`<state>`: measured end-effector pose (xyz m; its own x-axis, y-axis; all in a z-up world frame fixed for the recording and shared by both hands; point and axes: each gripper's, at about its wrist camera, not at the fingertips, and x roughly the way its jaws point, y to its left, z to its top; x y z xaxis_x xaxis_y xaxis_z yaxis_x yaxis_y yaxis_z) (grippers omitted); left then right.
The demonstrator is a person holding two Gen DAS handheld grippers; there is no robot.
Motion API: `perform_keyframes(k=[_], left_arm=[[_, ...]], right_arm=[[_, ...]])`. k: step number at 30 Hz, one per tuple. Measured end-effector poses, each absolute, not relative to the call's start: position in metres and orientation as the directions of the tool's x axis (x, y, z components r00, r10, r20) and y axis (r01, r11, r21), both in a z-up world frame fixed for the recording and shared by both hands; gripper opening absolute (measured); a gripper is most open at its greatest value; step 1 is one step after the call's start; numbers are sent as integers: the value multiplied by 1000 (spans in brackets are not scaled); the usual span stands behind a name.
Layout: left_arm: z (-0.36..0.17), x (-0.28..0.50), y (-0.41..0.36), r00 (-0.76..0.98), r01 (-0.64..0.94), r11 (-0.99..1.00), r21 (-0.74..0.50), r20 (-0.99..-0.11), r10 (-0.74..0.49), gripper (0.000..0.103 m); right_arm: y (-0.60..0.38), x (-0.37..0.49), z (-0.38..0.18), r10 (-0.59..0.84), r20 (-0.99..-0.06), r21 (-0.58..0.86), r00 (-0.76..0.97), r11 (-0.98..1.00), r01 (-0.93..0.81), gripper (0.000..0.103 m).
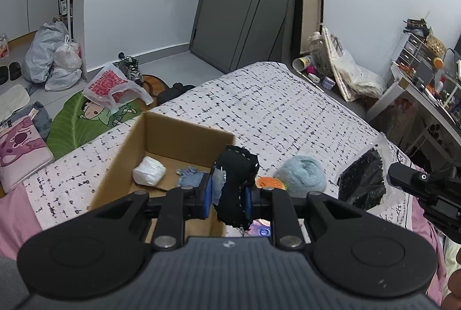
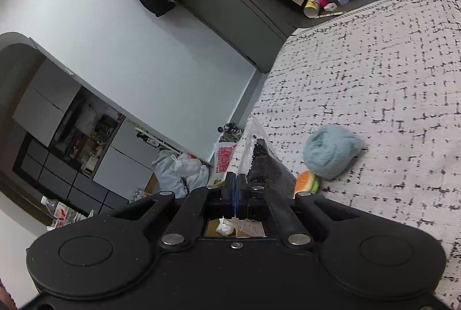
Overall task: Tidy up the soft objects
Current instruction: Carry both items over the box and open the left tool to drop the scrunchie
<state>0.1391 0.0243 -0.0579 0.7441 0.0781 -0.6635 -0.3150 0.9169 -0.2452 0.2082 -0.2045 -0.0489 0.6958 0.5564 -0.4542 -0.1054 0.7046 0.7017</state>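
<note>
- The left gripper [image 1: 229, 193] sits lowest and nearest in the left wrist view, its blue pads clamped on a black stitched soft toy [image 1: 237, 186], which hangs between them over the near right corner of a cardboard box [image 1: 121, 157].
- The right gripper [image 2: 235, 180] is pressed fully closed on the edge of a clear plastic bag of black bits [image 2: 263, 163]. In the left wrist view that bag hangs at 3 o'clock, above the bed.
- Inside the box, at about 10 o'clock from the left pads, lie a white wad [image 1: 149, 174] and, just beside it, a small blue cloth [image 1: 190, 178].
- Just past the toy, at 2 o'clock, an orange burger-shaped squishy [image 1: 269, 183] touches a fluffy light blue ball [image 1: 304, 171] on the bedspread.
- The black-and-white patterned bedspread [image 1: 273, 108] stretches away to 12 o'clock.
- Beyond the bed stand a grey door [image 1: 233, 7] and white walls; bags lie on the floor at 10 o'clock.
</note>
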Motion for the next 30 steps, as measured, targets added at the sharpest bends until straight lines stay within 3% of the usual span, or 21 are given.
perform_keyframes(k=[30], left_arm=[[-104, 156, 144, 695, -403, 840, -363, -719, 23, 21]], right_arm=[[-78, 249, -67, 652, -431, 697, 624, 679, -228, 0]])
